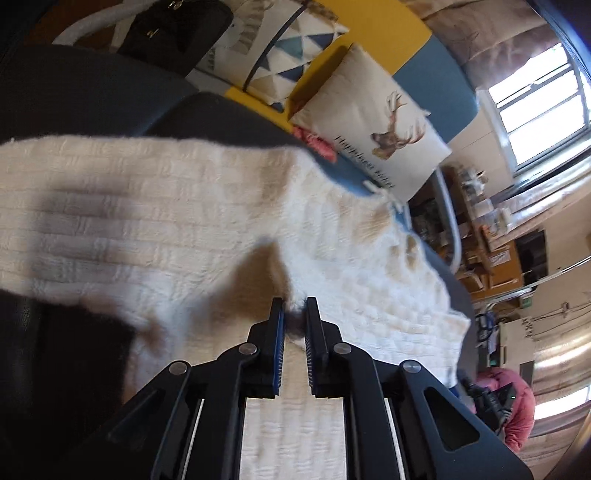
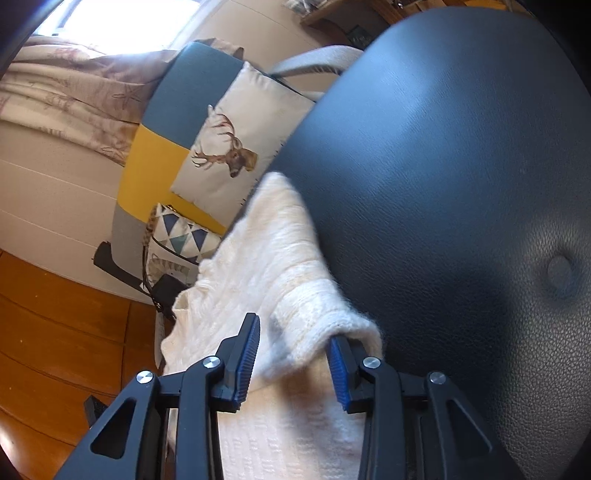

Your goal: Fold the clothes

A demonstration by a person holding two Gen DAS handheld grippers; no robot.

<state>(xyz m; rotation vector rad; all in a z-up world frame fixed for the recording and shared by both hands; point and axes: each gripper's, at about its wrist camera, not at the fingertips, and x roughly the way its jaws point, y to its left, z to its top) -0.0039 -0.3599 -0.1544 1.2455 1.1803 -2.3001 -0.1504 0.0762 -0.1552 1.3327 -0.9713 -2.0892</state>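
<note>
A cream knit sweater [image 1: 192,221] lies spread across a dark leather seat [image 2: 461,184]. The left hand-held gripper [image 1: 294,314] has its jaws drawn narrow, pinching a raised fold of the knit between the pads. The right hand-held gripper [image 2: 293,347] stands half open around a ribbed cuff [image 2: 332,328]; whether its pads press the wool cannot be told. Only the left wrist view shows the window [image 1: 535,107] at 2 o'clock, a cluttered wooden shelf [image 1: 480,236] at 3 o'clock and a black handbag [image 1: 173,33] at 11 o'clock; what the bag holds is hidden. Only the right wrist view shows the wooden floor [image 2: 55,332] at 8 o'clock. Both show the deer cushion [image 1: 373,125].
</note>
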